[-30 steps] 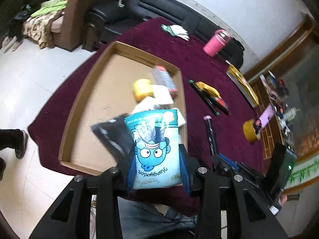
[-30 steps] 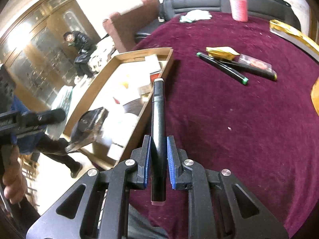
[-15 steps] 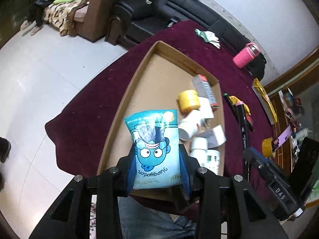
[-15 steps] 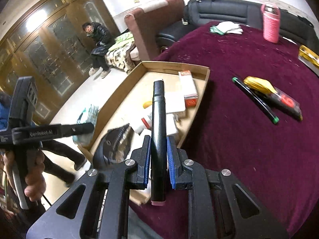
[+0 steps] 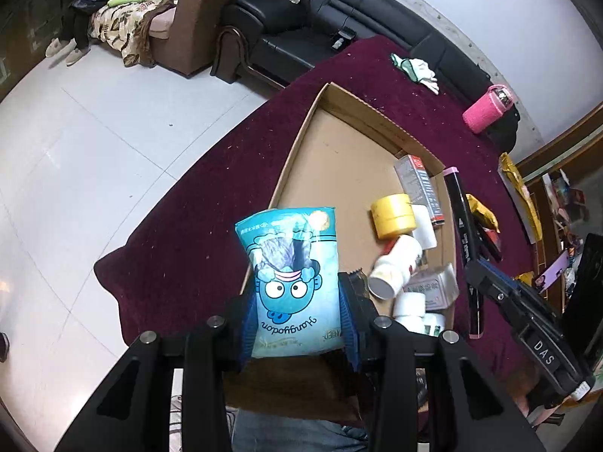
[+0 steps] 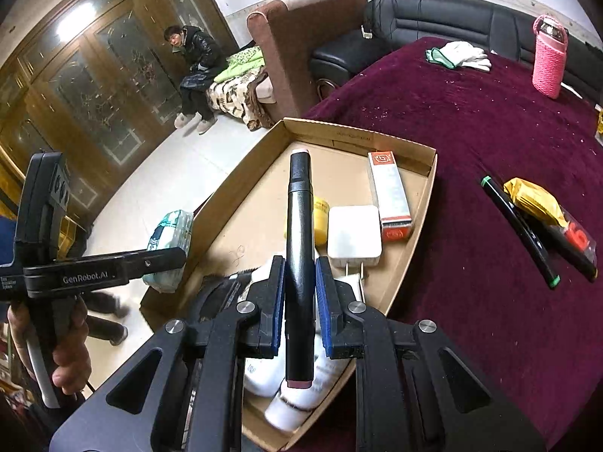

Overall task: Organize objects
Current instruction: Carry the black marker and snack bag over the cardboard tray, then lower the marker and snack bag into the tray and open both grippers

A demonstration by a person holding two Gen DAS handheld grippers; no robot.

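Maroon velvet covers the table, which stands on pale floor tiles with a black sofa and a brown armchair behind it; a person sits by wood-and-glass doors. On the cloth lies a shallow cardboard tray, its long axis running away from the cameras.

Clenched in the right gripper is a black marker. Its long axis lies along the fingers, the pink-tipped end pointing away over the tray and its other end sticking out behind the pads.

The left gripper grasps a blue snack bag by its sides, print upside down, its sealed edge pointing away, over the tray's near left edge.

Inside the tray lie a white charger, an orange-ended box, a yellow tape roll and white bottles, crowded toward the right wall. To the right on the cloth are more markers and a yellow packet; farther back, white gloves and a pink bottle.
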